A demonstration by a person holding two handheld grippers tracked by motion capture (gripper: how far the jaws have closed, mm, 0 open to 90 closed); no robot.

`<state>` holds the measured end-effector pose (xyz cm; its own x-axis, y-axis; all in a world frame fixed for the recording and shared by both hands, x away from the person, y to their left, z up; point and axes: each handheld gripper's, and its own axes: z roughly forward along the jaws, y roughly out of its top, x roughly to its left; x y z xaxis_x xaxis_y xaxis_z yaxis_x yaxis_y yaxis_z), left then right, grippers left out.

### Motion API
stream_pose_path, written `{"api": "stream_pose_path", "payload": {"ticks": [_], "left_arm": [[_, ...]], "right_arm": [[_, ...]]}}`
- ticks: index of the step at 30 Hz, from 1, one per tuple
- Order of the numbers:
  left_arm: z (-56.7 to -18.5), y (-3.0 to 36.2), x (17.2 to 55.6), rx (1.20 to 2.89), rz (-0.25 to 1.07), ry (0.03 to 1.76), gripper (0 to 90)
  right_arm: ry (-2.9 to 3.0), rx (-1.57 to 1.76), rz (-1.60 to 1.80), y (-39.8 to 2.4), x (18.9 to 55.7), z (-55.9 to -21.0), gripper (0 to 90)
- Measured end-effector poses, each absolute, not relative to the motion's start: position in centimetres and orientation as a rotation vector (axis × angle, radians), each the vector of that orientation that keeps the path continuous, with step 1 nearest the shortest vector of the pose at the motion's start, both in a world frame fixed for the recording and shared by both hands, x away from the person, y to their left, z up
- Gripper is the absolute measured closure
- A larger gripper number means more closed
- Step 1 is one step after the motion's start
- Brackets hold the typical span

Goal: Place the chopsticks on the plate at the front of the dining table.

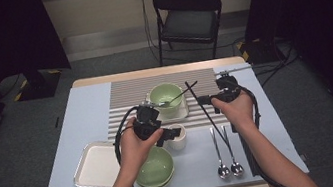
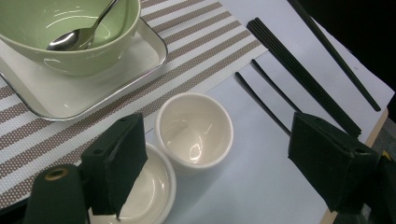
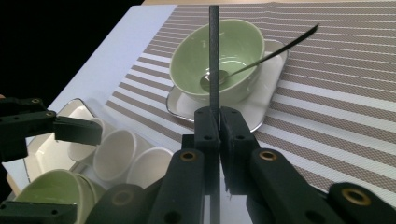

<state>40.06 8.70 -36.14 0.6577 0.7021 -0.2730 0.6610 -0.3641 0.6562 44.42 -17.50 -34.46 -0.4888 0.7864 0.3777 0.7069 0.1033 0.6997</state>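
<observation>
Standing at the table's near edge, a person holds one gripper in each hand. Farthest left lies an empty white tray (image 1: 96, 166), with a green bowl (image 1: 156, 168) just beside it at the front. The left gripper (image 2: 215, 163) hovers over a white cup (image 2: 194, 130) and a small white dish (image 2: 149, 191) that touch each other; its jaws stand wide apart with nothing between them, the cup seen below the gap. Behind, on the striped mat (image 1: 124, 92), a second green bowl (image 1: 166, 95) sits on a small square tray (image 2: 93, 93), a spoon (image 2: 77, 35) resting inside with its handle leaning over the rim. Right of centre, the right gripper (image 3: 218, 121) is clamped on a single black chopstick (image 3: 214, 56) — the stick runs straight up from between the closed jaws, raised off the table, crossing in front of the far bowl in the right gripper view. Two metal spoons (image 1: 228, 157) lie side by side on the blue table cover (image 1: 77, 117) toward the front right, with more black chopsticks (image 2: 299, 70) lying beyond them — all well apart from the left gripper.
</observation>
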Motion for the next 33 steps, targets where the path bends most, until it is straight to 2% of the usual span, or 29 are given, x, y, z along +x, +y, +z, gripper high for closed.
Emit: {"api": "stream_pose_path", "payload": {"ticks": [33], "left_arm": [[-36.0, 6.7, 41.1, 2.040, 0.008, 1.091, 18.4]], "right_arm": [[2.300, 1.516, 1.378, -15.3, 44.5, -34.3, 86.6]]}}
